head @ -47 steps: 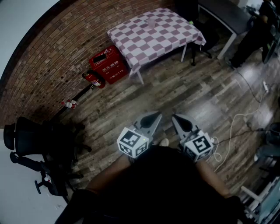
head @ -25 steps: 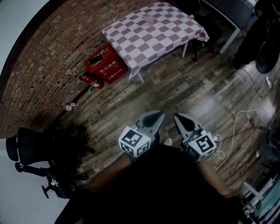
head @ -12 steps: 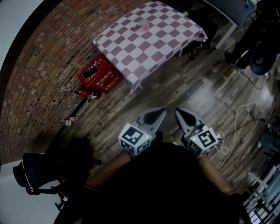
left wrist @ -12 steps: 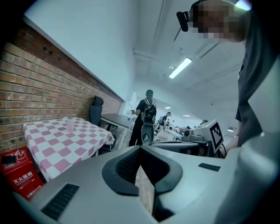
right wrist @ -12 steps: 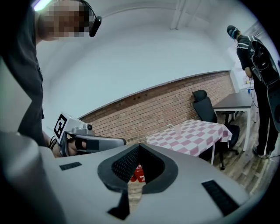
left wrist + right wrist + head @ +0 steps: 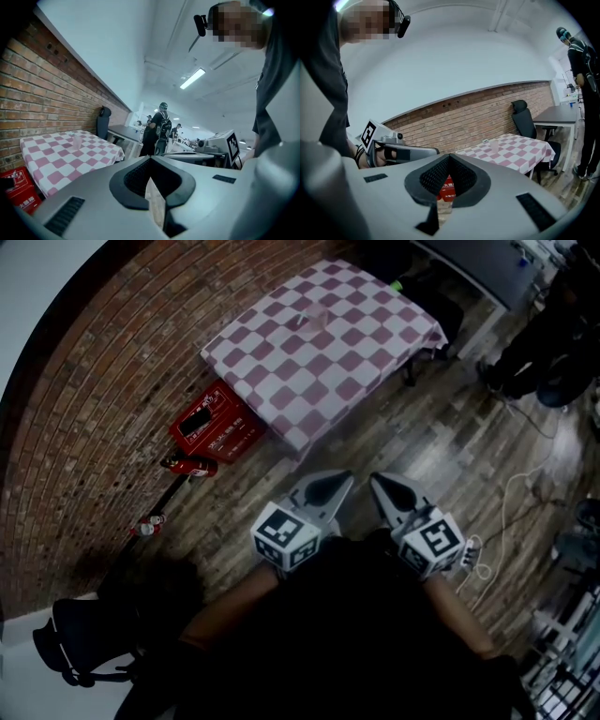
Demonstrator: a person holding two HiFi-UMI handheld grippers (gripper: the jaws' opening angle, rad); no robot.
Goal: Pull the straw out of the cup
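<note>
A small translucent cup point(image 6: 317, 318) stands on a table with a pink-and-white checkered cloth point(image 6: 352, 352), far ahead of me across the wooden floor. The cup also shows in the left gripper view point(image 6: 76, 139) and the right gripper view point(image 6: 494, 148). It is too small for a straw to be made out. My left gripper point(image 6: 333, 486) and right gripper point(image 6: 382, 486) are held side by side close to my body, both pointing toward the table. Both are shut with nothing between the jaws, and both are far from the cup.
A red crate point(image 6: 216, 426) and a fire extinguisher point(image 6: 187, 465) lie by the brick wall left of the table. A black office chair point(image 6: 84, 643) stands at lower left. Cables point(image 6: 511, 502) trail on the floor at right. A person point(image 6: 553, 334) stands beyond a grey table point(image 6: 478, 263).
The checkered table has come nearer and shifted slightly left in the head view as I walk toward it. Both grippers keep their place before my body, still shut.
</note>
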